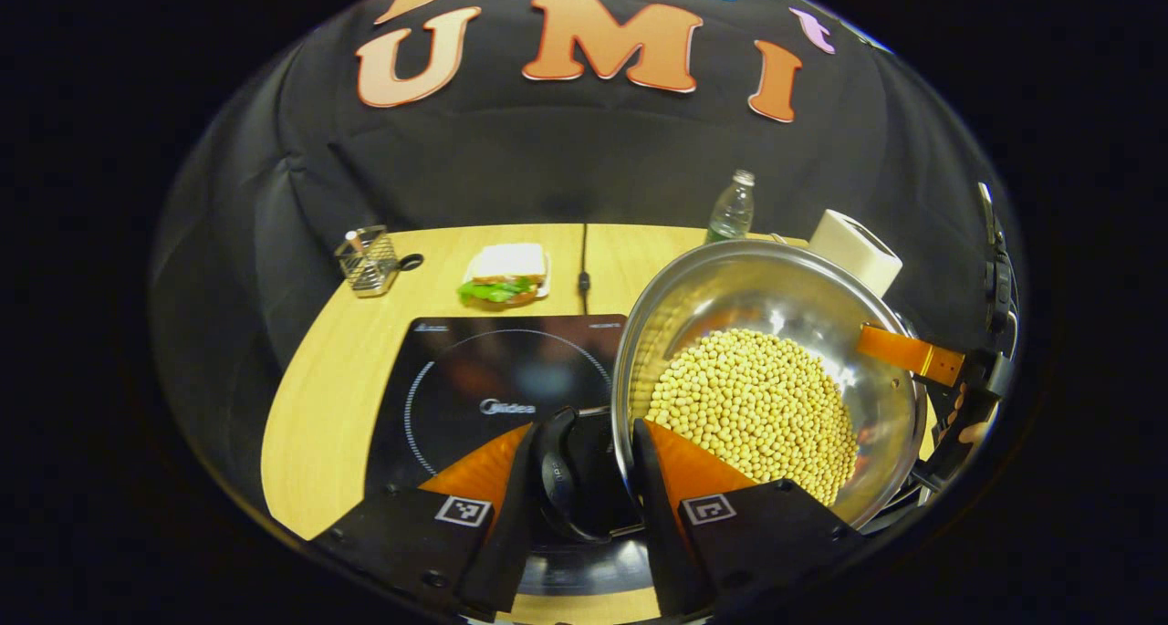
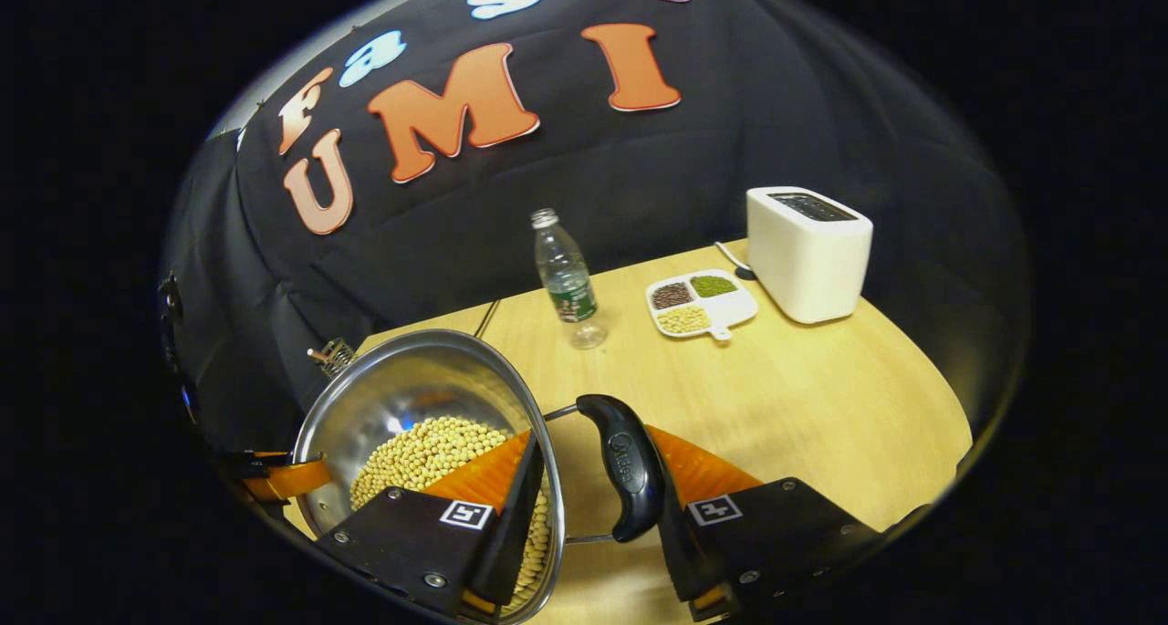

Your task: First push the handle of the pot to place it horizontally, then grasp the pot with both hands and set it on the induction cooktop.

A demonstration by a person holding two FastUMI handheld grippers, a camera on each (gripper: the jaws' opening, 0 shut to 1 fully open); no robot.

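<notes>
Free: bare light-wood tabletop (image 2: 803, 406) right of steel pot w/ yellow beans (image 1: 766, 379); black glass induction cooktop (image 1: 474, 388) surface open.
Obstacles, far edge: clear plastic bottle (image 2: 566, 278), white divided dish (image 2: 701, 304), white boxy toaster (image 2: 808, 251), wire-mesh caddy (image 1: 367, 260), sandwich on plate (image 1: 506, 274).

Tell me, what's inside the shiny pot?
The pot holds a heap of small, round, pale yellow beans, like soybeans, piled against one side. Bare shiny metal shows on the other side. Whatever lies beneath the beans is covered, so I cannot tell.

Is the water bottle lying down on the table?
No, the water bottle stands upright on the table, near the divided dish of beans.
</notes>
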